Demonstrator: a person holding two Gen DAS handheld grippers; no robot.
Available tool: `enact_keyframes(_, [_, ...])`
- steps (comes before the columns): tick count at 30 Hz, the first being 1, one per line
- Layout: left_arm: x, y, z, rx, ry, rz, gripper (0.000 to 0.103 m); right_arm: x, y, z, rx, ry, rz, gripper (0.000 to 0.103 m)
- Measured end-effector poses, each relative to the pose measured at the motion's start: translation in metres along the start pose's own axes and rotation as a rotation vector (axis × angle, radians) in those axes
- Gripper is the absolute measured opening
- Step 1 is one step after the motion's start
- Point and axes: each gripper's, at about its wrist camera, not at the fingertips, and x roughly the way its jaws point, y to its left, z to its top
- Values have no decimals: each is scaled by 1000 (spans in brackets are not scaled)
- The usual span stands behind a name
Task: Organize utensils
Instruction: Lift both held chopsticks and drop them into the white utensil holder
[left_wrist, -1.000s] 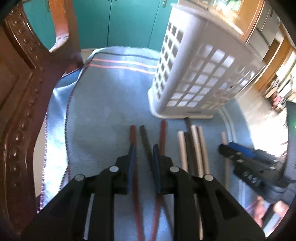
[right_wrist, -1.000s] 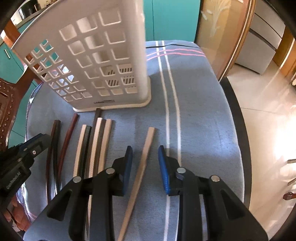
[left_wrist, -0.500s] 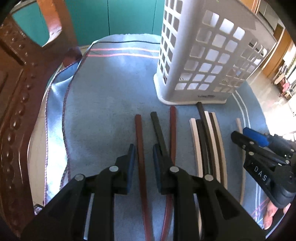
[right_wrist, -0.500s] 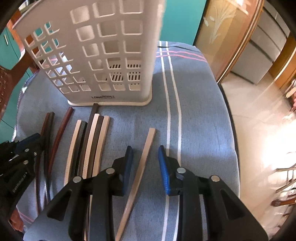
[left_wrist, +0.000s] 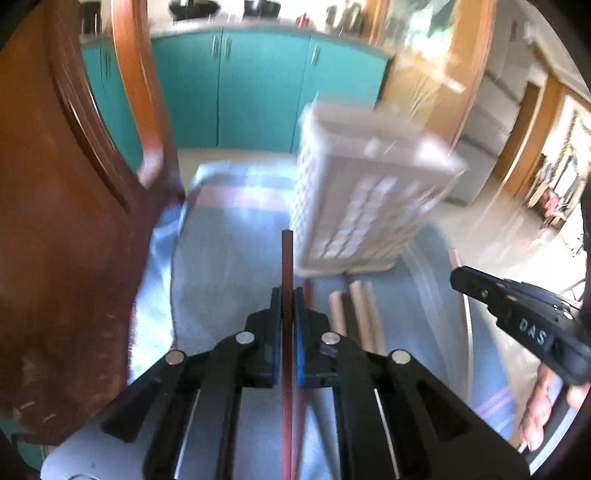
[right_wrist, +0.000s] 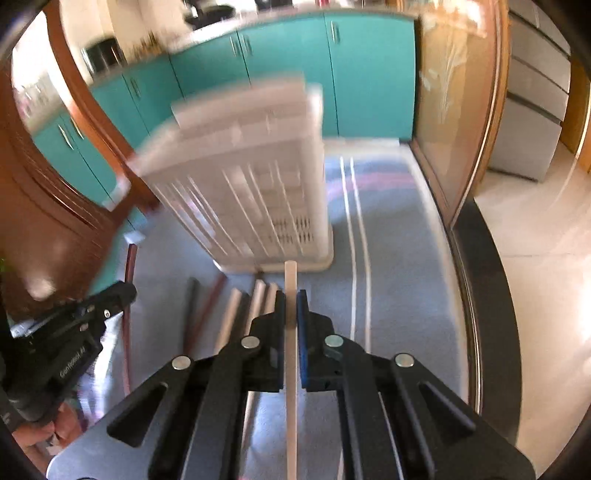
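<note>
My left gripper (left_wrist: 287, 295) is shut on a dark red chopstick (left_wrist: 287, 258) and holds it lifted above the blue cloth (left_wrist: 229, 266). My right gripper (right_wrist: 291, 297) is shut on a pale wooden chopstick (right_wrist: 290, 280), also lifted. The white lattice basket (left_wrist: 365, 199) stands upright ahead of both grippers and also shows in the right wrist view (right_wrist: 255, 184). Several more chopsticks, pale and dark, lie side by side on the cloth (right_wrist: 255, 299) in front of the basket. The right gripper shows in the left wrist view (left_wrist: 517, 317); the left gripper shows in the right wrist view (right_wrist: 74, 325).
A carved wooden chair back (left_wrist: 66, 221) rises close on the left. Teal cabinets (right_wrist: 280, 66) stand behind the table. The table's dark rim (right_wrist: 480, 280) and the tiled floor lie to the right. Both views are motion-blurred.
Both grippers have shut, the left on the dark red chopstick and the right on the pale one, and both have lifted and tilted up from the cloth.
</note>
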Motion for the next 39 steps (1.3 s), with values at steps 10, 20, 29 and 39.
enact_keyframes(10, [-119, -24, 54, 42, -311, -64, 7, -121, -2, 20, 26, -255, 126, 7])
enact_keyframes(20, [-139, -33, 145, -8, -486, -48, 7, -202, -2, 131, 65, -673, 119, 7])
enact_keyframes(29, [-58, -5, 117, -129, -383, -35, 7, -96, -22, 110, 118, -533, 21, 7])
enact_keyframes(39, [-59, 8, 83, -193, -383, -45, 28, -65, -24, 66, 155, -468, -29, 30])
